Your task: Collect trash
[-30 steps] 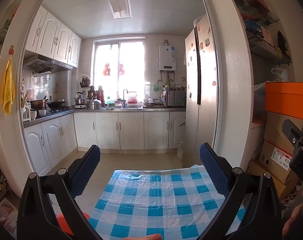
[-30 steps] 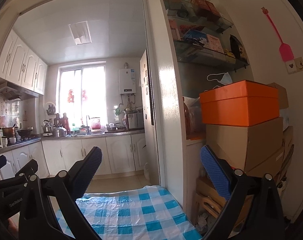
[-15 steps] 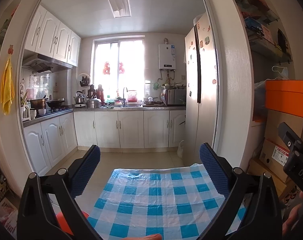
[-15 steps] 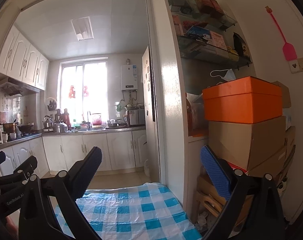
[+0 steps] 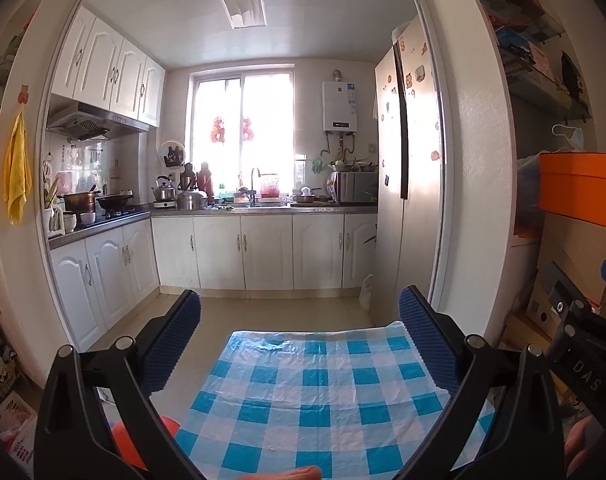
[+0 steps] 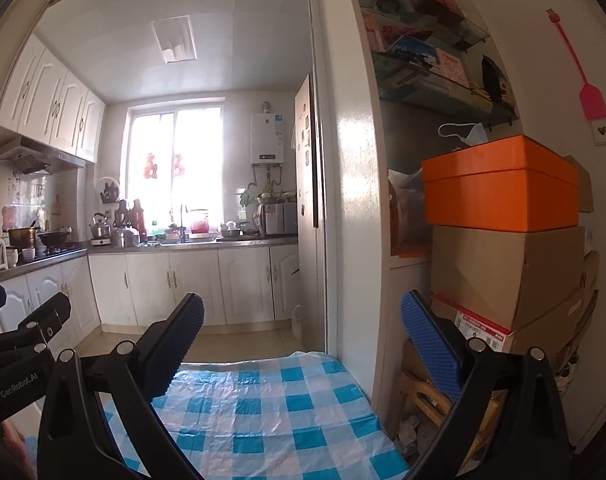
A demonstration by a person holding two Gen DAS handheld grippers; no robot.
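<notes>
In the left wrist view, no trash is showing anywhere on the checked tablecloth [image 5: 327, 392] lying below and ahead of the left gripper [image 5: 299, 340], so reaching now is likely going to close on nothing or snag the thin plastic. Its jaws are standing wide apart, holding nothing and touching nothing.

In the right wrist view, the right gripper [image 6: 303, 344] is likewise gaping wide and empty above the cloth; the stacked boxes [image 6: 507, 276] are sitting just to its right, risking a bump.
</notes>
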